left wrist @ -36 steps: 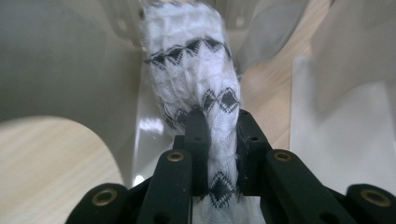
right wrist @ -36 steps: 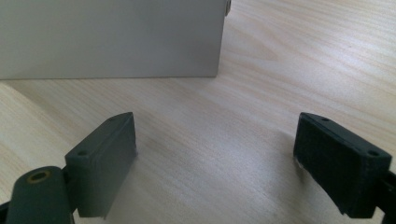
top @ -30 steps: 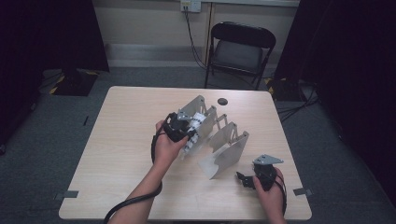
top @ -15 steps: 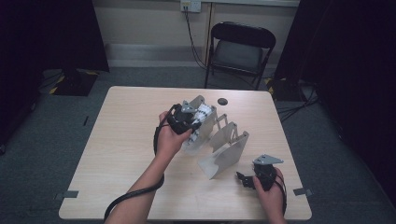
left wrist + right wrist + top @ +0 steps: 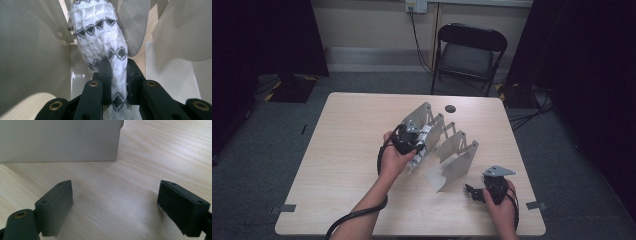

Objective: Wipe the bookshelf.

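Observation:
A grey rack of several upright divider plates stands slantwise at the table's middle. My left gripper is at the rack's near-left end, shut on a white knitted sock with black diamond bands. In the left gripper view the sock reaches forward from between the jaws of the left gripper into a slot between two grey plates. My right gripper lies on the table near the front right, open, nothing between its pads. In the right gripper view the right gripper faces bare wood, with the rack's plate just beyond.
A small black round disc lies on the table behind the rack. A black folding chair stands past the far edge. The left gripper's cable trails off the front edge.
The left gripper with the sock first went toward the rack's far end, then came back and sank between the plates. The right gripper has kept still.

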Demonstrator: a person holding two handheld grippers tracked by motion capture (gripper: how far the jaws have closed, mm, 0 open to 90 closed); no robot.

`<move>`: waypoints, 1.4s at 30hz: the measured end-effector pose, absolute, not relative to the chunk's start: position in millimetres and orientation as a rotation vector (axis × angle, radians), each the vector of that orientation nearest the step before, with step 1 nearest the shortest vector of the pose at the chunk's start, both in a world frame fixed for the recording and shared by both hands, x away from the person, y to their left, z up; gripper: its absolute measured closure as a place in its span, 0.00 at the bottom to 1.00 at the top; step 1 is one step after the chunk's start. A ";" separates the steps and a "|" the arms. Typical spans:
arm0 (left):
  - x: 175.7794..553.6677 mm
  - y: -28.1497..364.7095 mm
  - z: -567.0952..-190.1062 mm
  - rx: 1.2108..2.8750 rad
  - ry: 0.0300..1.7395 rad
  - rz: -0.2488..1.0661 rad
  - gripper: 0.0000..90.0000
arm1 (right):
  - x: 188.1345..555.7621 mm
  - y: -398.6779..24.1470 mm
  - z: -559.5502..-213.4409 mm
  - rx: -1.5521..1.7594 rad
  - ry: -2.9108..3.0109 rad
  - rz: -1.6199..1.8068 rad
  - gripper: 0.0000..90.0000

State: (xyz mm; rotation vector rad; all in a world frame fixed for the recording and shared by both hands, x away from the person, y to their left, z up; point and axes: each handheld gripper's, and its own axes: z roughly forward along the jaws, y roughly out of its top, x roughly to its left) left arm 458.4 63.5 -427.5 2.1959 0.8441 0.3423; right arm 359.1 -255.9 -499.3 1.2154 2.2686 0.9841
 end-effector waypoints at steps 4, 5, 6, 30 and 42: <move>456.2 63.3 -438.7 2.200 0.861 0.324 0.87 | 359.1 -255.9 -499.3 1.216 2.269 0.984 0.14; 455.5 63.5 -442.4 2.205 0.866 0.315 0.87 | 359.1 -255.9 -499.3 1.216 2.269 0.984 0.14; 455.3 63.8 -445.2 2.214 0.867 0.311 0.87 | 359.1 -255.9 -499.3 1.216 2.268 0.984 0.14; 430.5 80.8 -478.8 2.224 0.989 0.317 0.52 | 358.7 -255.6 -499.3 1.216 2.266 0.983 0.14; 435.4 74.9 -442.9 2.196 0.932 0.351 0.85 | 358.7 -255.6 -499.2 1.219 2.266 0.984 0.14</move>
